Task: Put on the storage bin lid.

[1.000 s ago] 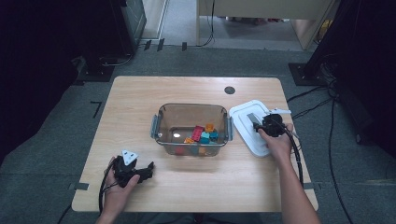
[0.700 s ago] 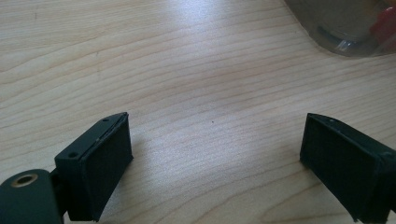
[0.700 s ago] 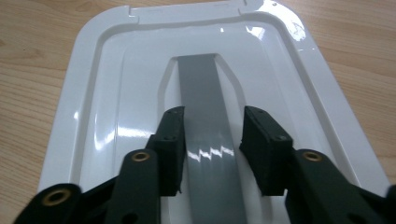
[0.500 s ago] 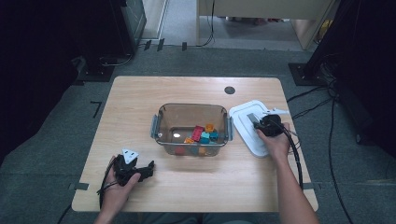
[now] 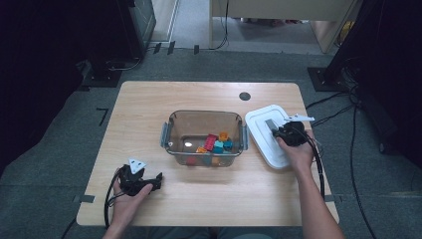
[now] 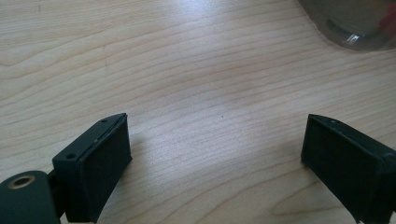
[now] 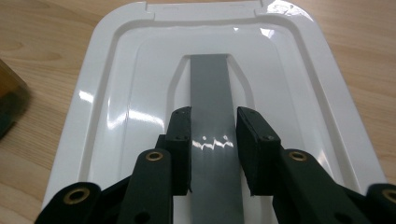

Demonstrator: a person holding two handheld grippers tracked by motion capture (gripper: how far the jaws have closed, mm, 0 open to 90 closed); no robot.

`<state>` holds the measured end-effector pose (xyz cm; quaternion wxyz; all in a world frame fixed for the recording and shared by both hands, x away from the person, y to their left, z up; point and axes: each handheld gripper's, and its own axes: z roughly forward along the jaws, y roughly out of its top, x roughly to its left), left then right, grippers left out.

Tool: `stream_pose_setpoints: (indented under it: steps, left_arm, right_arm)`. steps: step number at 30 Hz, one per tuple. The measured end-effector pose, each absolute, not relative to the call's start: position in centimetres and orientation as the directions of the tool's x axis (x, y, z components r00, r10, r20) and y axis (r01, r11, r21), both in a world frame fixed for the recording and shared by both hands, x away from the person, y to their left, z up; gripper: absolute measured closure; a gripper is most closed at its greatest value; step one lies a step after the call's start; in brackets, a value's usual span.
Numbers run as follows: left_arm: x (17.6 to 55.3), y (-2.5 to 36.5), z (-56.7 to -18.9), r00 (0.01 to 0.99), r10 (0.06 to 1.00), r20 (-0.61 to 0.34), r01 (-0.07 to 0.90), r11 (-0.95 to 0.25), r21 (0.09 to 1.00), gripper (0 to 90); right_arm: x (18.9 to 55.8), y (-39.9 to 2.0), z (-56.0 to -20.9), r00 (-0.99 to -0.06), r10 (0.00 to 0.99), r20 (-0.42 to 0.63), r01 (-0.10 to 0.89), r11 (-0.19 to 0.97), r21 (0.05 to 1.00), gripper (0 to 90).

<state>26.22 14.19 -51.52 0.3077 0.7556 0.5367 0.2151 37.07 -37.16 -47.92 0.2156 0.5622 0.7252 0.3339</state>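
Table (image 5: pixel 149 109): light wood, rectangular, with a small dark round grommet (image 5: pixel 244 96) near its far edge.
Container (image 5: pixel 171 124): clear rectangular tub at the table's middle with grey clips on both short sides; coloured blocks (image 5: pixel 215 144) lie heaped in its near right corner.
Lid (image 5: pixel 263 144): white, glossy, rounded rectangle lying flat on the table just right of the container, well inside the right edge. A raised rim runs around it and a grey handle strip (image 7: pixel 210 107) runs along its middle.
Right gripper (image 7: pixel 212 135): set down on the lid, its two black jaws standing one on each side of the grey strip. They have just been closing, with the strip between them; they are now narrow and pressed against the strip's edges.
Left gripper (image 6: pixel 219 149): resting low over bare wood at the near left of the table, jaws spread wide, nothing between them.
High view: shows both hands, the container between them, and dark floor with cables all round.
Right gripper view: gives the lid's recessed centre and highlights.
Left gripper view: catches the container's rounded corner (image 6: pixel 350 28) at top right.
In the way: the right hand (image 5: pixel 298 154) covers the lid's near right corner in the high view.
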Motion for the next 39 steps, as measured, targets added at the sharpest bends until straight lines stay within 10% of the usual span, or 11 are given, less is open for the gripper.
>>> stream_pose_setpoints:
  steps: [39]
  left_arm:
    - [25.4,14.5,-47.0,0.351,0.936,-0.024,0.573,-0.195,0.796,7.9]
  right_arm:
    - [34.4,-25.7,-35.3,-0.704,0.709,0.047,0.434,0.376,0.819,68.3]
